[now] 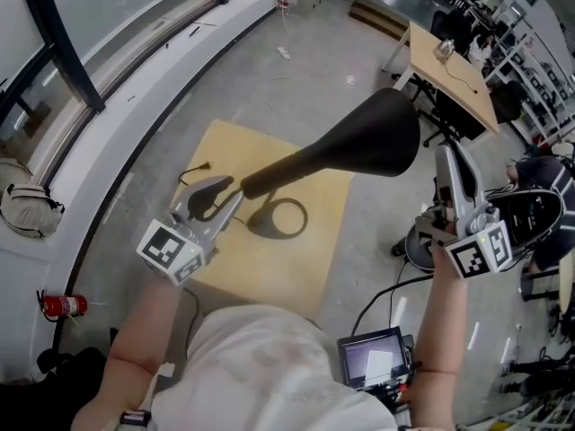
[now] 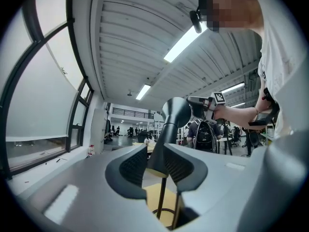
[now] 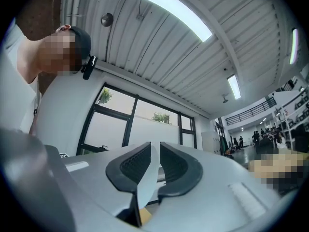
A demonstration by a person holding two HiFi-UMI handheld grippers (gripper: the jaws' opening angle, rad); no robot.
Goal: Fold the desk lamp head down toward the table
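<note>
While the desk lamp (image 1: 305, 164) stands on the small wooden table (image 1: 225, 151), its dark cone-shaped head (image 1: 377, 131) is not folded down. It hangs well above the tabletop, with the wide mouth turned to the right and far side. The narrow end of the cone points left, and the ring-shaped base (image 1: 280, 219) lies flat near the middle of the table.

The left gripper (image 1: 229, 189) reaches in from the near left, level with the narrow end of the cone. In the left gripper view its jaws (image 2: 154, 163) stand a little apart, and the slim neck of the lamp shows in the gap between them. From there the head (image 2: 176, 111) rises up and away. Whether the ribbed pads touch the neck cannot be made out. Below the jaws, the thin upright rods of the stand (image 2: 161, 197) run down to the yellow tabletop.

The right gripper (image 1: 447, 158) is held up on the right, just beside the wide mouth of the cone and apart from it. In the right gripper view its jaws (image 3: 155, 161) are slightly parted, with nothing between them. Only a window (image 3: 149, 122) and a pale wall lie beyond.

A second table (image 1: 449, 70) stands far to the right. A red fire extinguisher (image 1: 63, 306) lies on the floor at the near left.
</note>
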